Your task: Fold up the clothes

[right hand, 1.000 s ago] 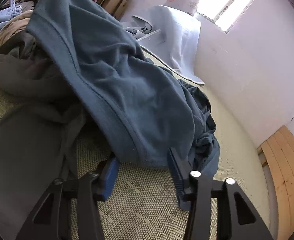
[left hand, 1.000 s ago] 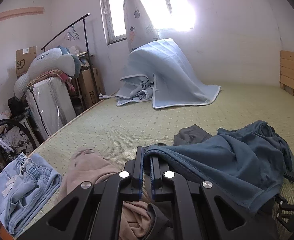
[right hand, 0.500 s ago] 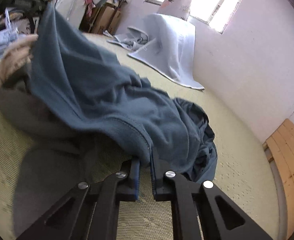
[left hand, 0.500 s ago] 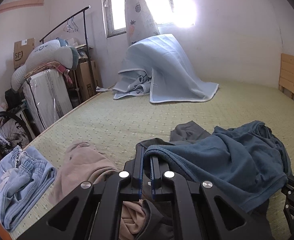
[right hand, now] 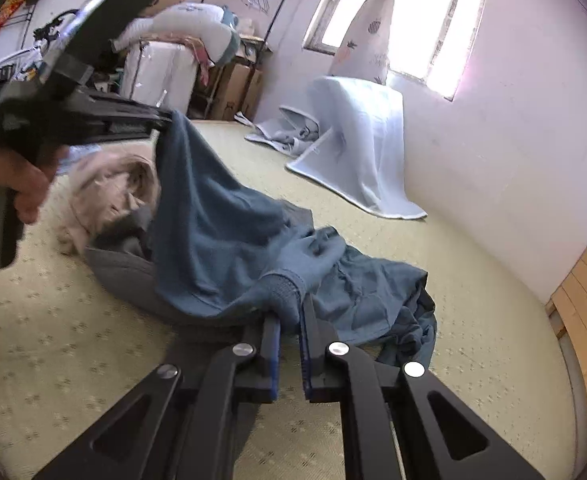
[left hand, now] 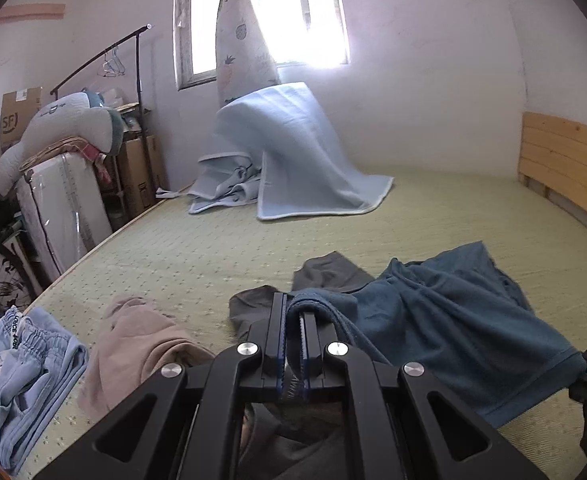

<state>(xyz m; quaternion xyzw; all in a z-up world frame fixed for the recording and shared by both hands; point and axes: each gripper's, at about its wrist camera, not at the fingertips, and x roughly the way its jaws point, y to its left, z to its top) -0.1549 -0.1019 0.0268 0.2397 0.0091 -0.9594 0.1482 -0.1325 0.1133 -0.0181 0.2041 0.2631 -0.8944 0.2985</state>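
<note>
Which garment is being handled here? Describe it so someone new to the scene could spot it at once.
Start at the green mat that covers the floor, then look at the heap of clothes nearest the cameras. The teal-blue garment lies on top, beside a beige garment and over a grey garment. It alone is pinched at two edges, by the left gripper and the right gripper.

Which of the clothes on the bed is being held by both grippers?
The dark blue garment: each gripper pinches an edge of it. The beige, grey and light blue clothes lie untouched.
</note>
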